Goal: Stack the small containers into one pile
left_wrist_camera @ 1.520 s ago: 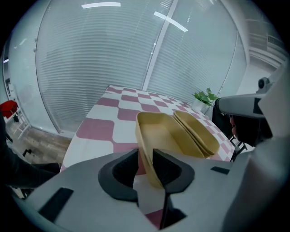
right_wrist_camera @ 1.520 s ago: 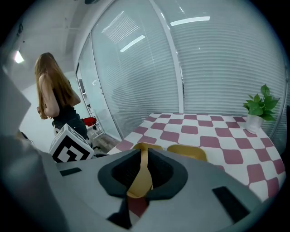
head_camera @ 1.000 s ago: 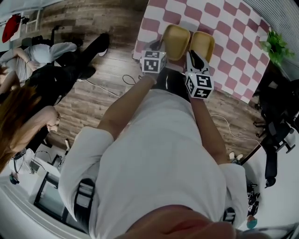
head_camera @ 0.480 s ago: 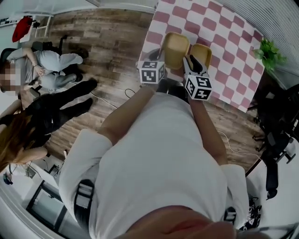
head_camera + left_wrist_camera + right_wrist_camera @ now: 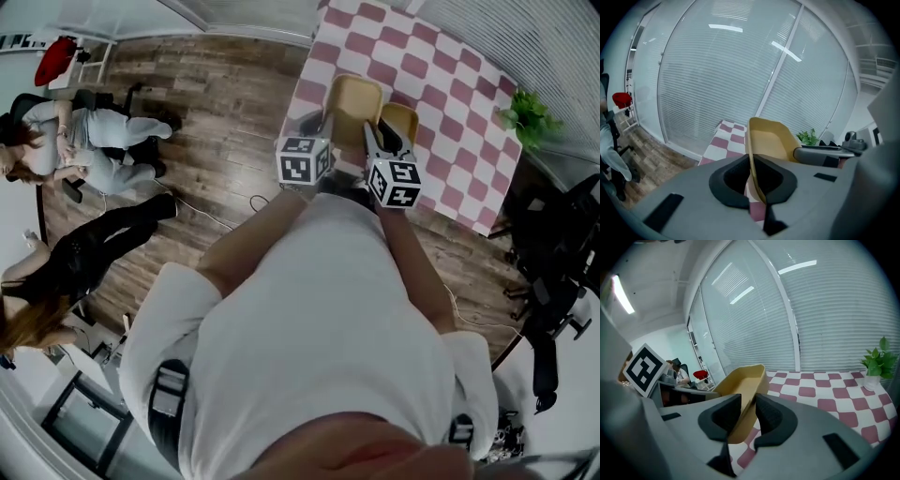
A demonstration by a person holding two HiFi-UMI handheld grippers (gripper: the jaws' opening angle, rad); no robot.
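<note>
Holding 1 small container in each gripper, the person in a white T-shirt (image 5: pixel 319 309) stands at the near edge of the checkered worktop (image 5: pixel 450 84), which has pink and white squares. The jaws of the left gripper (image 5: pixel 753 180) are closed on the thin side wall of the left tan container (image 5: pixel 771 138), and the wall runs upright between the 2 black pads. The jaws of the right gripper (image 5: pixel 747 416) are closed in the same way on the wall of the right tan container (image 5: pixel 740 385), which leans to the left in the right gripper view. In the head view the 2 containers are just beside each other over the near part of the worktop, both with the open side up; I cannot tell if they touch each other or the worktop. A small green plant (image 5: pixel 525 117) stands at the far right corner of the worktop. On the wooden floor (image 5: pixel 206 84) at the left, 2 other people (image 5: pixel 94 150) are sitting.
</note>
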